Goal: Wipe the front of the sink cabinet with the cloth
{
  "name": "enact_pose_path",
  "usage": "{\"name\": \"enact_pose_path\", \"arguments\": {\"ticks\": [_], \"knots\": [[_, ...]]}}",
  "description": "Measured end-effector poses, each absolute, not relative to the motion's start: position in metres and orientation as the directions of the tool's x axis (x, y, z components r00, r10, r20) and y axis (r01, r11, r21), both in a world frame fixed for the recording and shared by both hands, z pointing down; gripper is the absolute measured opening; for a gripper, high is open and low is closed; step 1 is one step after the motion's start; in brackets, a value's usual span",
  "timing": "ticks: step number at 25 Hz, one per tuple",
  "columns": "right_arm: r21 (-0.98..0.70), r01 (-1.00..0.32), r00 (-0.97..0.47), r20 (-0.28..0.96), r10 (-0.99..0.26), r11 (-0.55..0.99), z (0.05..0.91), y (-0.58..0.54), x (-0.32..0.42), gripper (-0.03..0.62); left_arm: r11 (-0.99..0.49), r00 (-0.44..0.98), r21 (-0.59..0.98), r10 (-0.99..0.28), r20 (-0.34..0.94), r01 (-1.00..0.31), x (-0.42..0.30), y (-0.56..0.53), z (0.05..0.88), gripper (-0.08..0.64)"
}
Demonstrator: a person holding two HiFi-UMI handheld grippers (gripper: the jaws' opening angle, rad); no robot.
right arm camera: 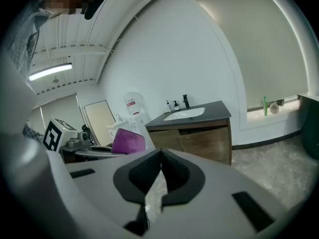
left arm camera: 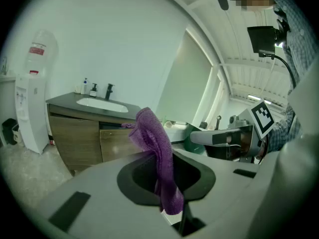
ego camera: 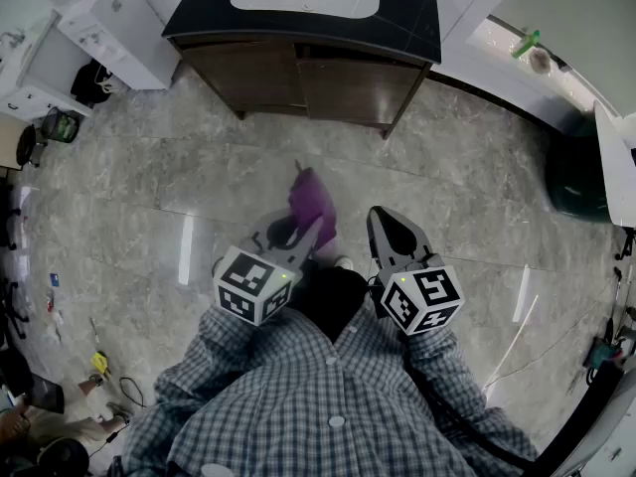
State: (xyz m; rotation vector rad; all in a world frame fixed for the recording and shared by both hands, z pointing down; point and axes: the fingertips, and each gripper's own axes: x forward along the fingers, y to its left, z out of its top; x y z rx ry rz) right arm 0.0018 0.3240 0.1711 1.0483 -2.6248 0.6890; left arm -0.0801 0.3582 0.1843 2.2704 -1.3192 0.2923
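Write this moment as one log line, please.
left gripper: shut on purple fabric cloth | right gripper: shut, empty | brown wooden sink cabinet: ahead, not touched

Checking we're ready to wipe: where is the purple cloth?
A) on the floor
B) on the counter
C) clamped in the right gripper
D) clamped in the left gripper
D: the left gripper is shut on the purple cloth; the right gripper is shut on nothing.
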Motion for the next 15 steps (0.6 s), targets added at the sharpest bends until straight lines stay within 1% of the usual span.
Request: {"name": "enact_pose_path", "arguments": {"ticks": [15], "knots": [[-0.346, -0.716, -0.698, 0.388, -0.602, 0.607, 0.175, 0.323, 0.022, 0.018, -0.392, 0.494, 0.308, -0.762, 0.419, -0.867, -0.070, 0.359, 0.184, 0.054]]}}
